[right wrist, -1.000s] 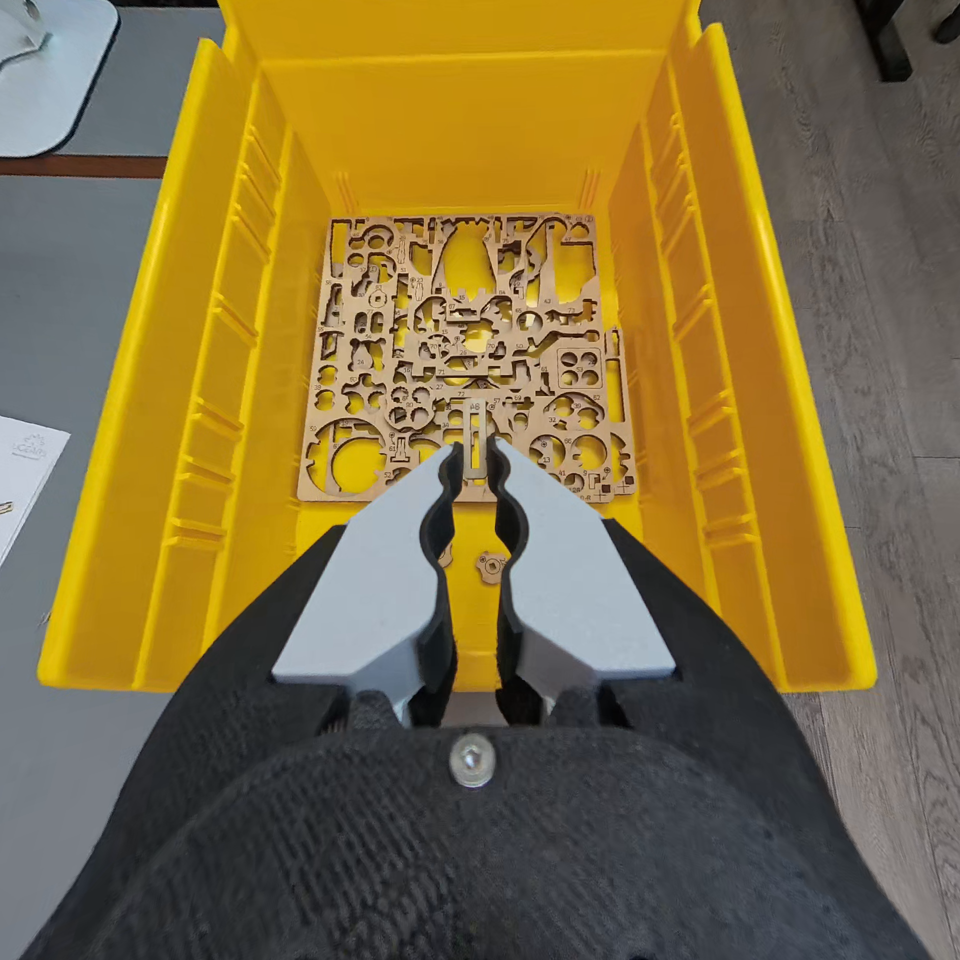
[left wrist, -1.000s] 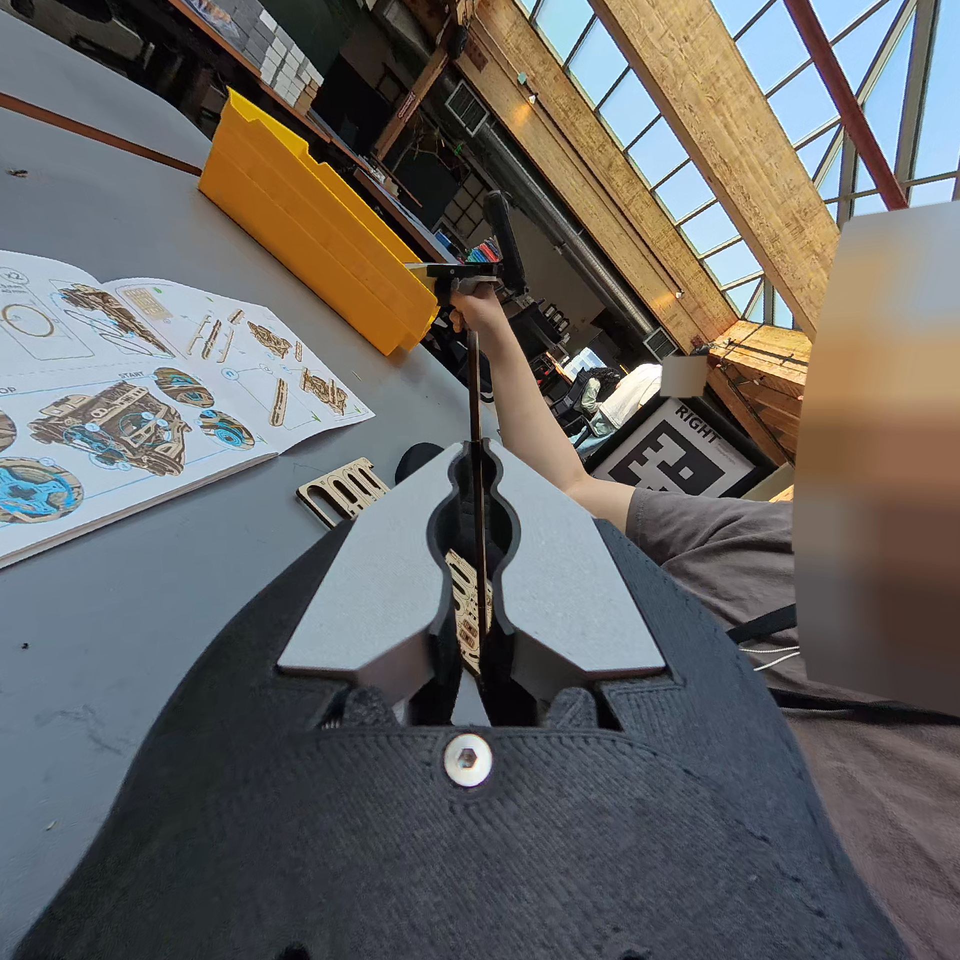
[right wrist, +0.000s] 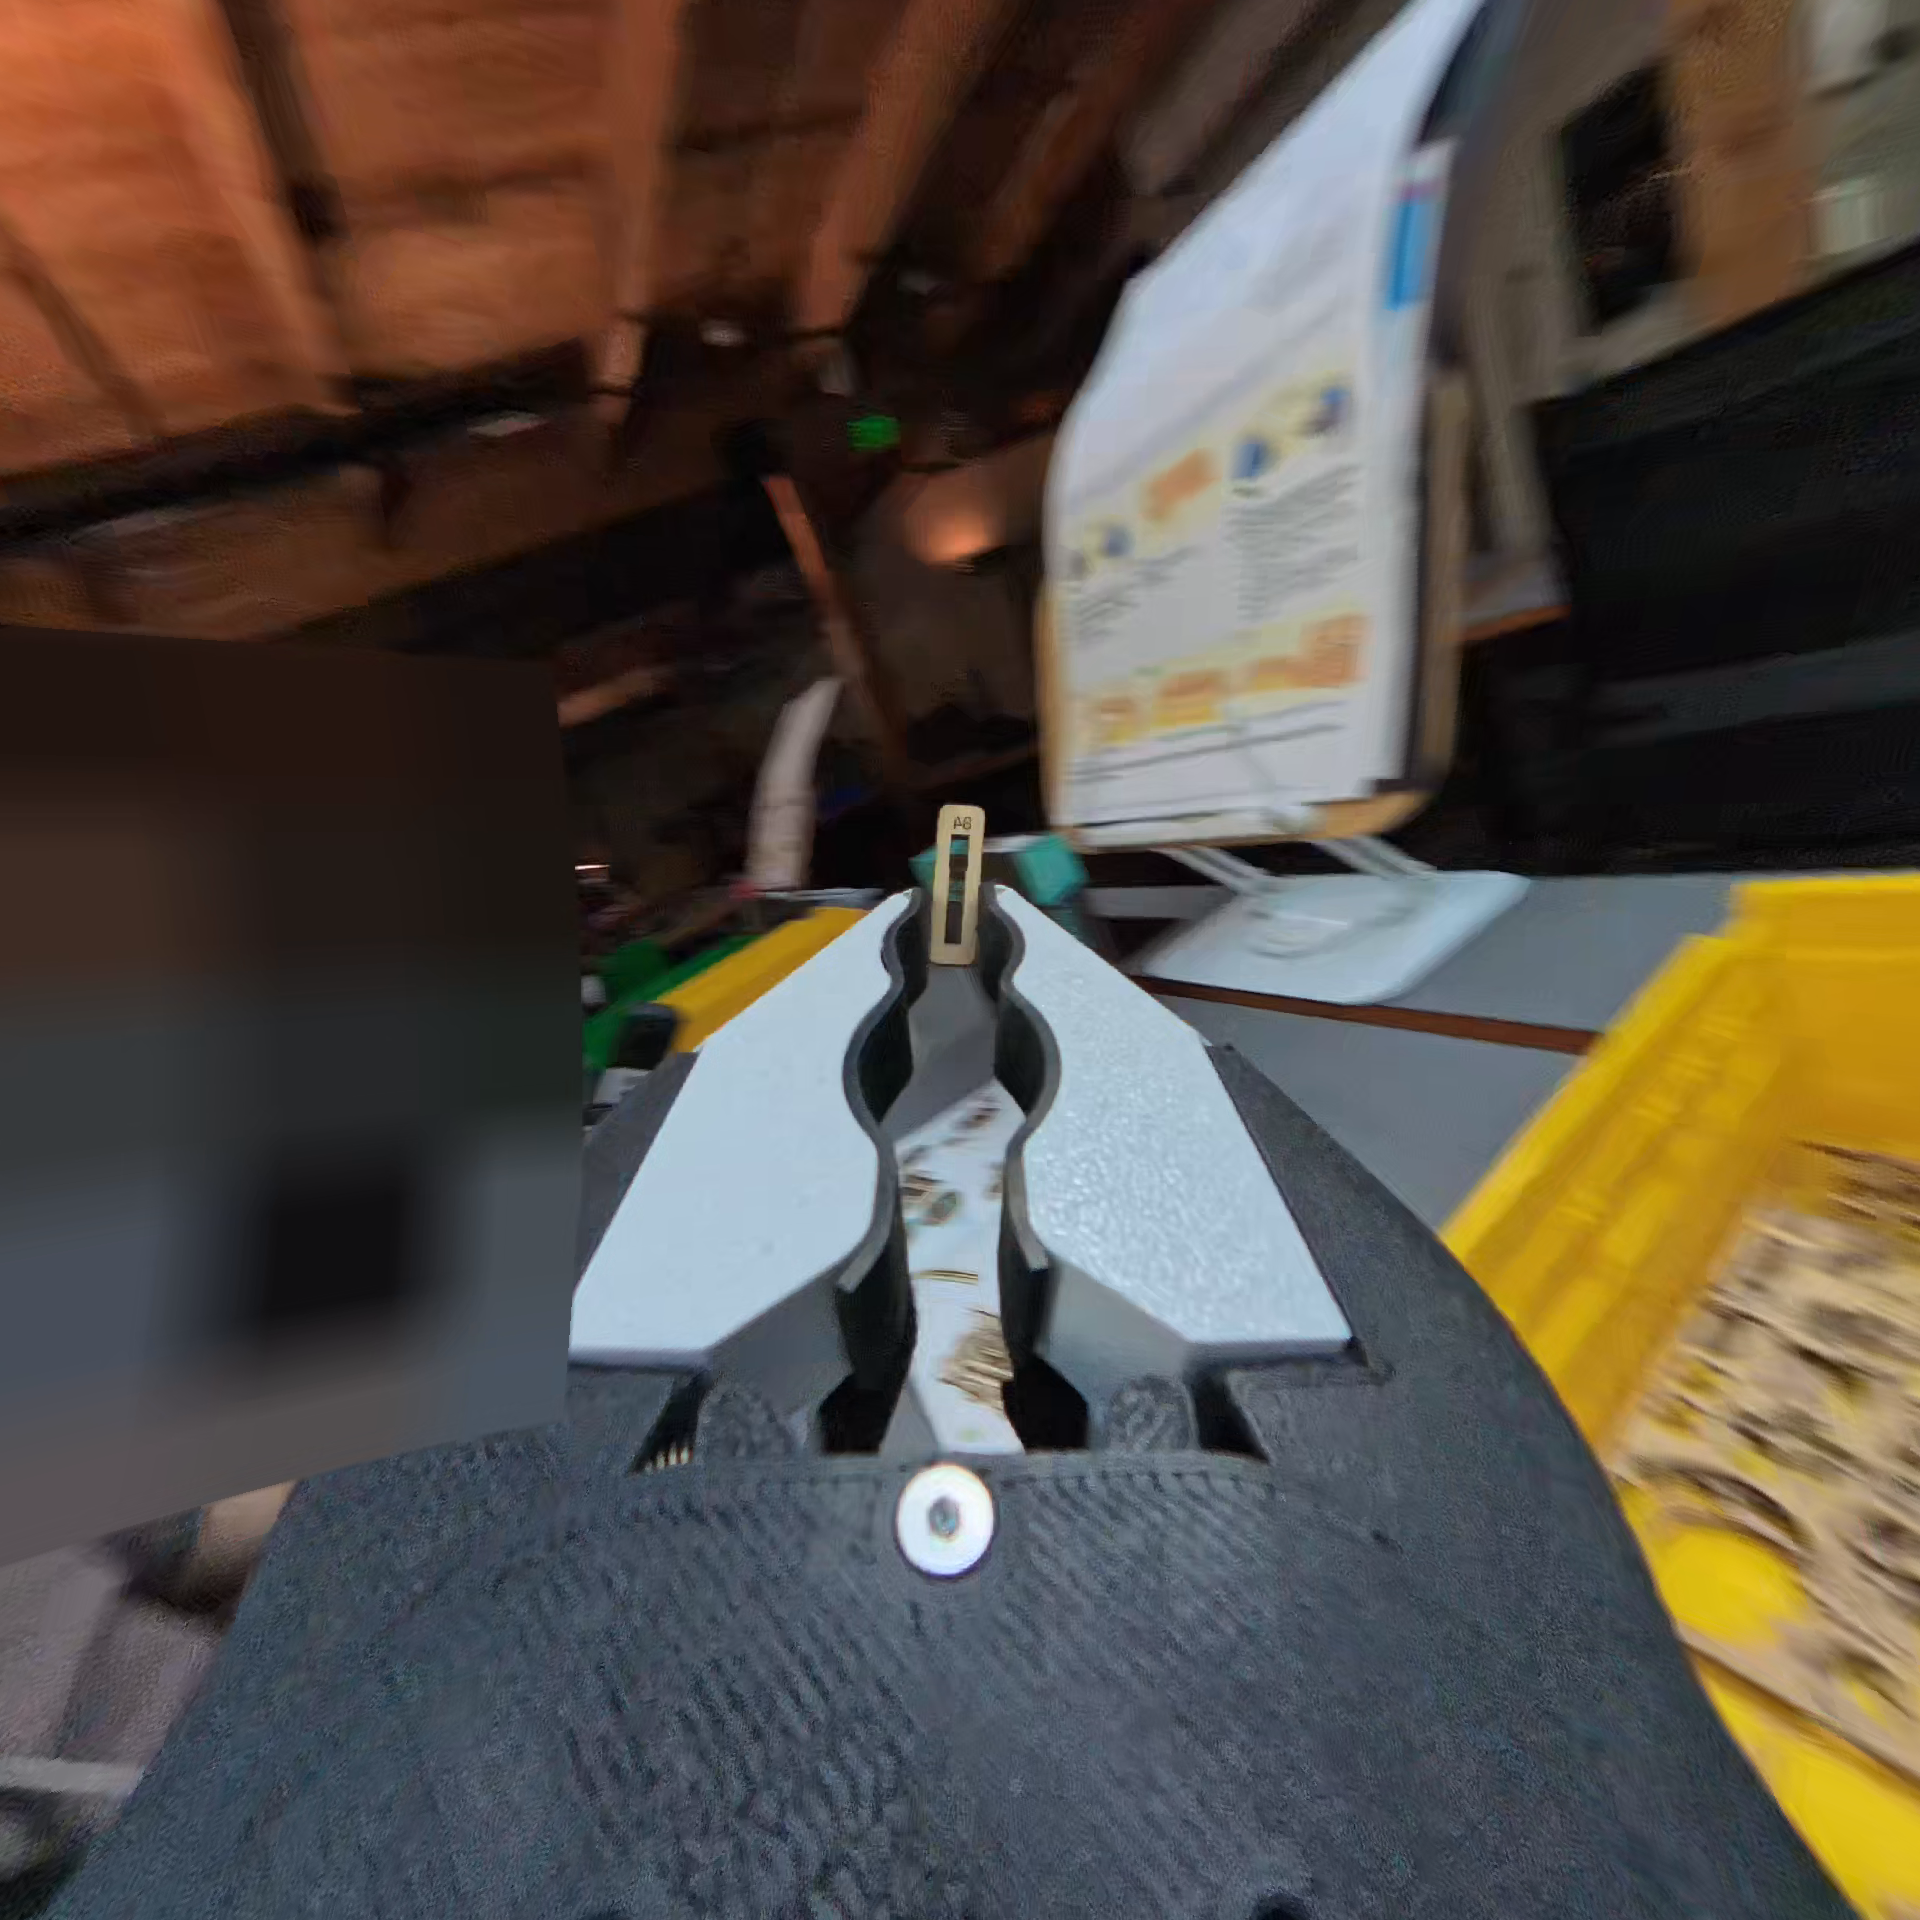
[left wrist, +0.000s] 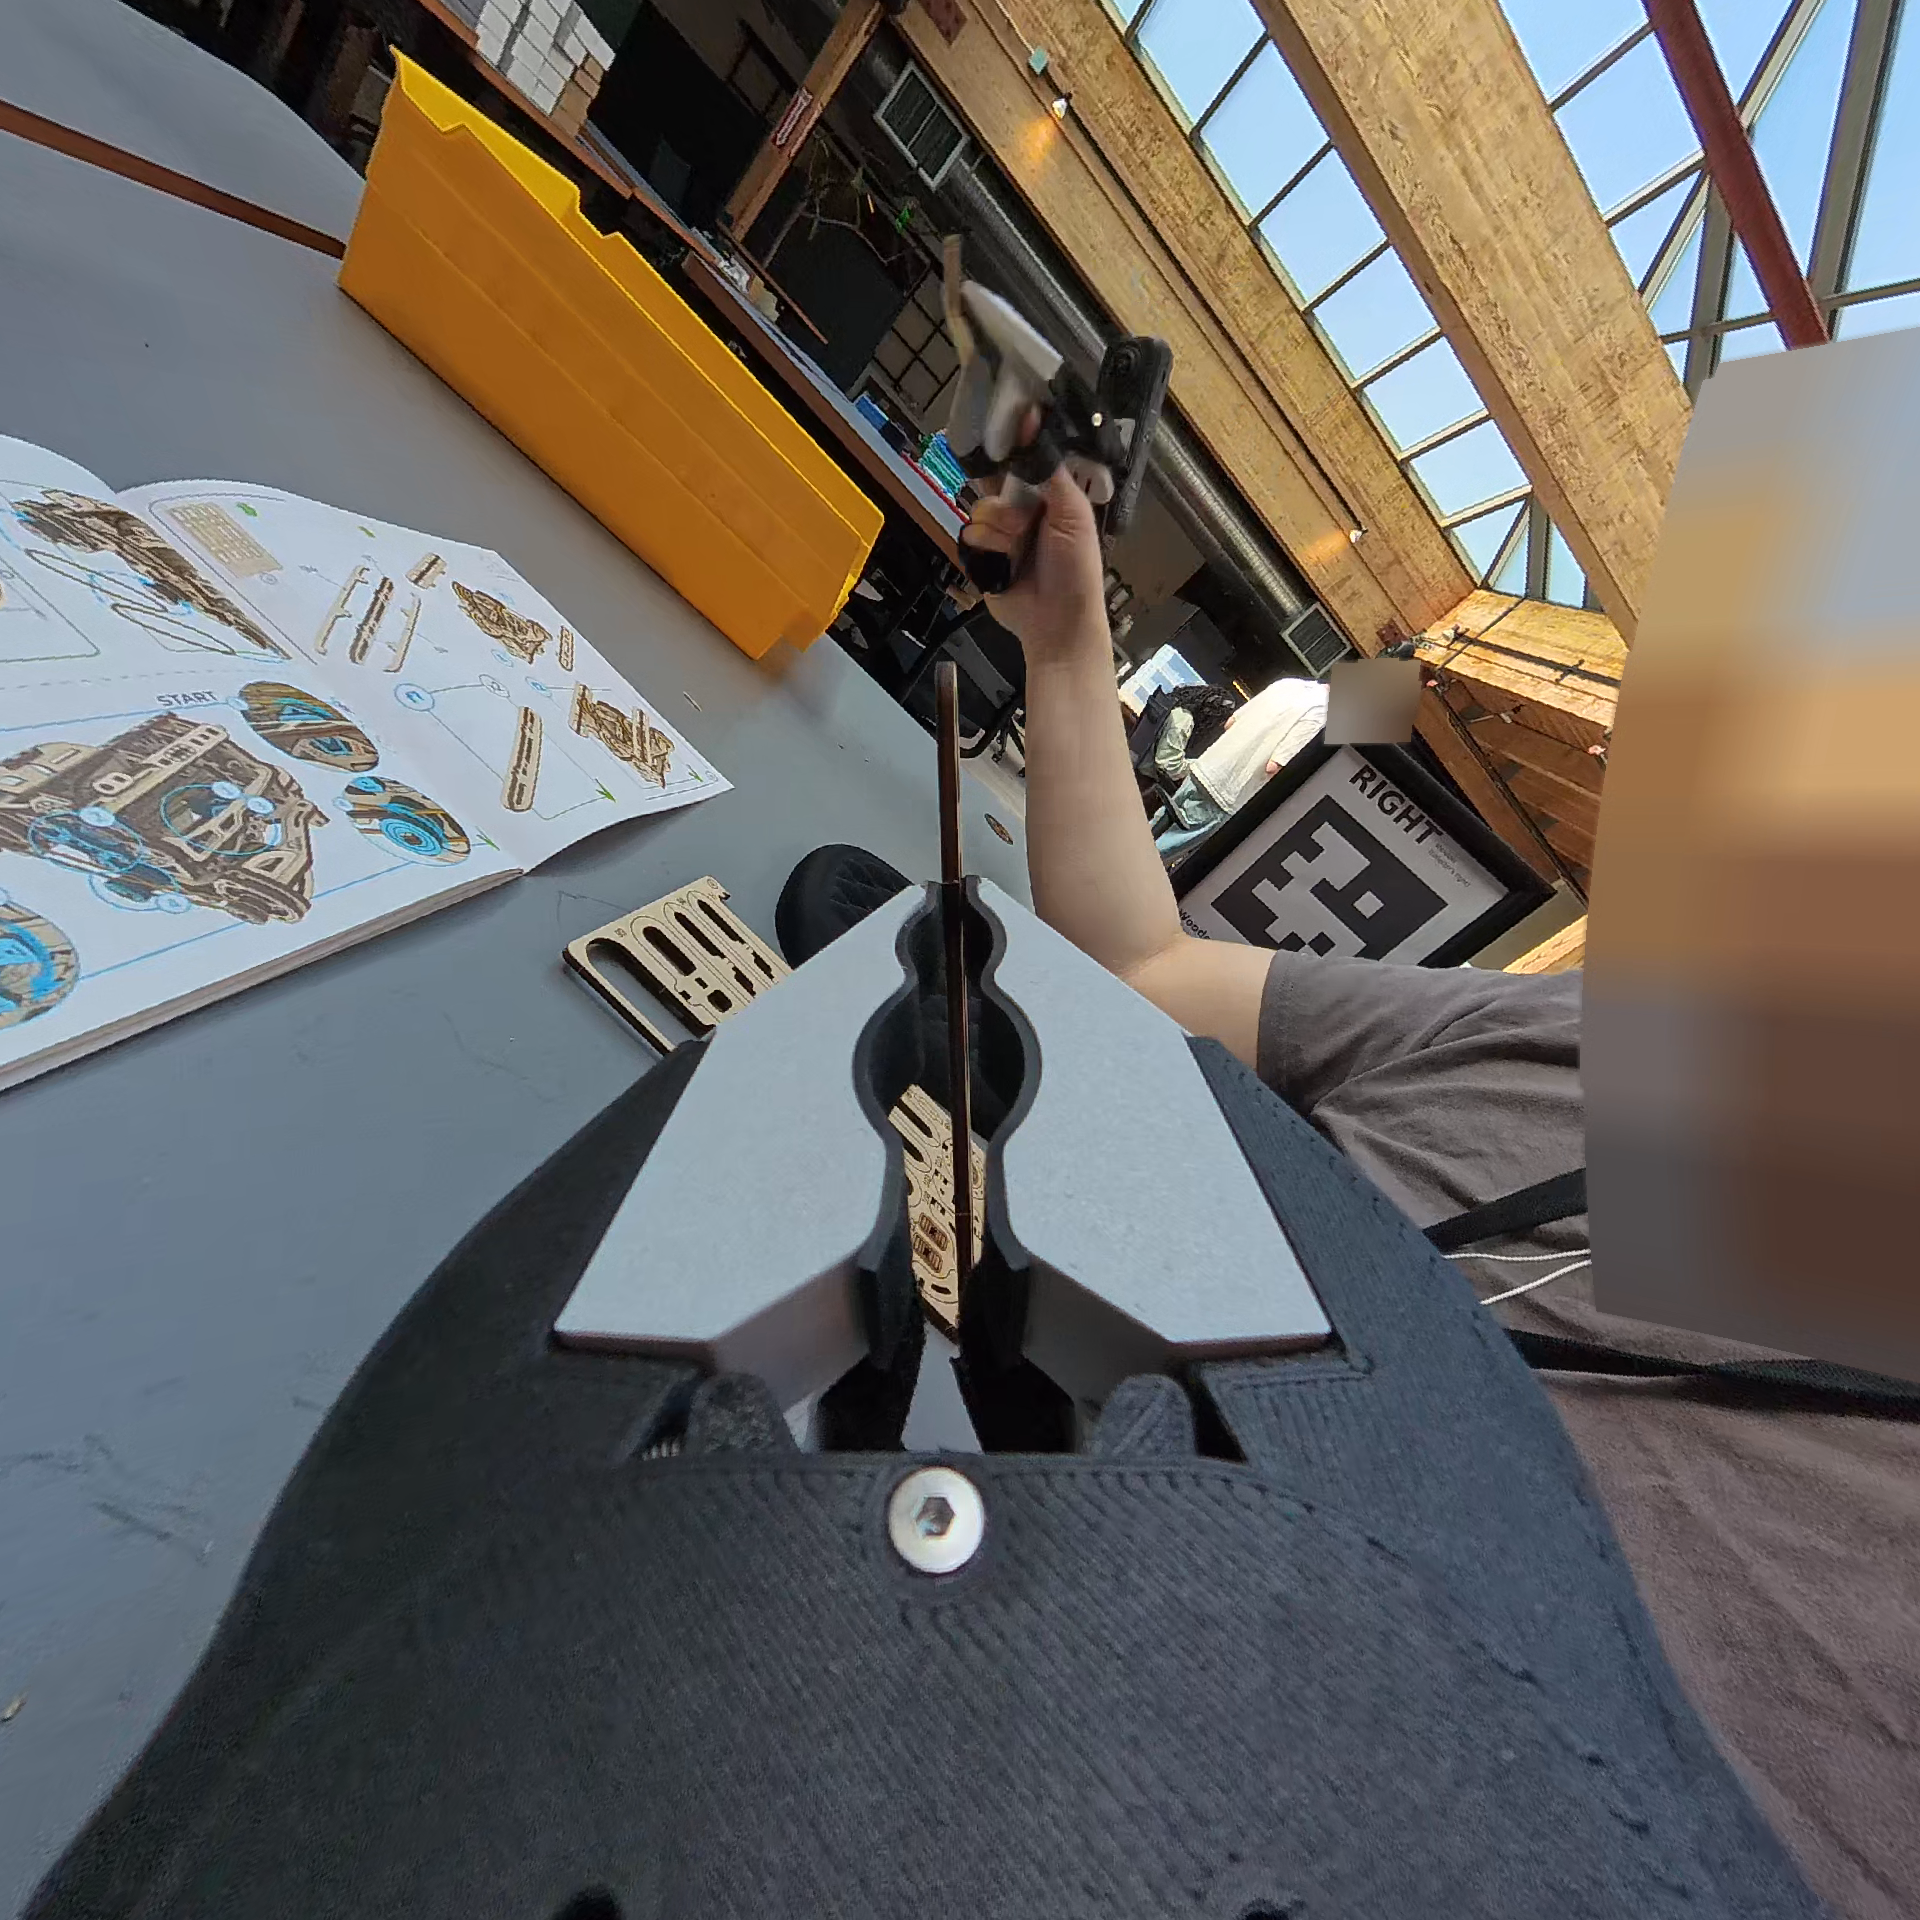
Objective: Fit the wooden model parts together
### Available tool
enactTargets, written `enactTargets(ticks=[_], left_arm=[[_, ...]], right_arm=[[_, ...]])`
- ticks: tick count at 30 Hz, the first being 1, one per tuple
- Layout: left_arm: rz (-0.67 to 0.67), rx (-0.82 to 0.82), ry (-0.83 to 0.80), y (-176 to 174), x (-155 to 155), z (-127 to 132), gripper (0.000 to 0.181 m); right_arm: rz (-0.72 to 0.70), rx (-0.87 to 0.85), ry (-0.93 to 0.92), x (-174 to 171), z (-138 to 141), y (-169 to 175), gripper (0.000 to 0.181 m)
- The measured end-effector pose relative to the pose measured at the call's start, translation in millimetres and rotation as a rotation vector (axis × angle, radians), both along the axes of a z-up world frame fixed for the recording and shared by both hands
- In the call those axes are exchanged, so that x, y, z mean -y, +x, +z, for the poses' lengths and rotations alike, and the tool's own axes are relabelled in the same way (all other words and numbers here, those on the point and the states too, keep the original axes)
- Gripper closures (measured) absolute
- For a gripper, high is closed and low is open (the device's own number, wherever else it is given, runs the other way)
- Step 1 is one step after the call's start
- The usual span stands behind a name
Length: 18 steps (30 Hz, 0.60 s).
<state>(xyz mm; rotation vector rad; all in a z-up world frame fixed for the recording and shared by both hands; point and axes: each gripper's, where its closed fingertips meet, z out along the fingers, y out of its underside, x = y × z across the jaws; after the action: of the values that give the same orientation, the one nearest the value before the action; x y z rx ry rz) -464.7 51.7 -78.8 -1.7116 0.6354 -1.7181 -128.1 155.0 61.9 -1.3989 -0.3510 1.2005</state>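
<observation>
Left gripper (left wrist: 943, 894), fingers clamped on a thin wooden sheet (left wrist: 948, 790) held on edge, so that its face is free for the next piece. Right gripper (right wrist: 958, 902), fingers closed on a small slotted wooden strip (right wrist: 958, 896) pinched by its lower end, leaving the upper end clear, presumably for insertion. In the left wrist view the right gripper (left wrist: 971, 384) is raised above the table's far edge, beside the yellow bin (left wrist: 582, 353) that stores the punched sheet (right wrist: 1787, 1434) of parts. The open booklet (left wrist: 312, 748) lies along the table's left side for reference; a spare wooden piece (left wrist: 675, 961) rests below it near the left gripper. Judged step: carrying the strip toward the held sheet.
</observation>
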Motion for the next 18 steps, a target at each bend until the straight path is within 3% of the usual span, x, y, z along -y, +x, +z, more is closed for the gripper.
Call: enactTargets(ticks=[1, 2, 7, 10, 11, 13, 16, 18], left_arm=[[0.002, -0.002, 0.004, 0, 0, 0, 0.181], [0.004, -0.004, 0.007, 0, 0, 0, 0.181], [0.011, -0.014, -0.002, 0, -2, -3, 0.181], [0.021, -0.058, -0.023, 2, -5, -14, 0.181], [0.029, -0.08, -0.027, 2, -6, -18, 0.181], [0.051, -0.146, -0.033, 2, -10, -29, 0.181], [0.096, -0.273, -0.056, -3, -17, -50, 0.181], [0.117, -0.342, -0.1, -8, -20, -64, 0.181]], right_arm=[[-0.428, 0.21, -0.15, -44, -47, 62, 0.176], [-0.655, 0.35, -0.257, -56, -82, 109, 0.175], [-0.782, 0.743, -0.502, -66, -170, 149, 0.174], [-0.738, 0.807, -0.603, -69, -196, 146, 0.148], [-0.76, 0.826, -0.596, -65, -187, 147, 0.147], [-0.821, 0.786, -0.431, -55, -136, 128, 0.151], [-0.62, 0.579, 0.044, -27, -34, 1, 0.156], [-0.374, 0.564, 0.293, 3, -18, -108, 0.156]])
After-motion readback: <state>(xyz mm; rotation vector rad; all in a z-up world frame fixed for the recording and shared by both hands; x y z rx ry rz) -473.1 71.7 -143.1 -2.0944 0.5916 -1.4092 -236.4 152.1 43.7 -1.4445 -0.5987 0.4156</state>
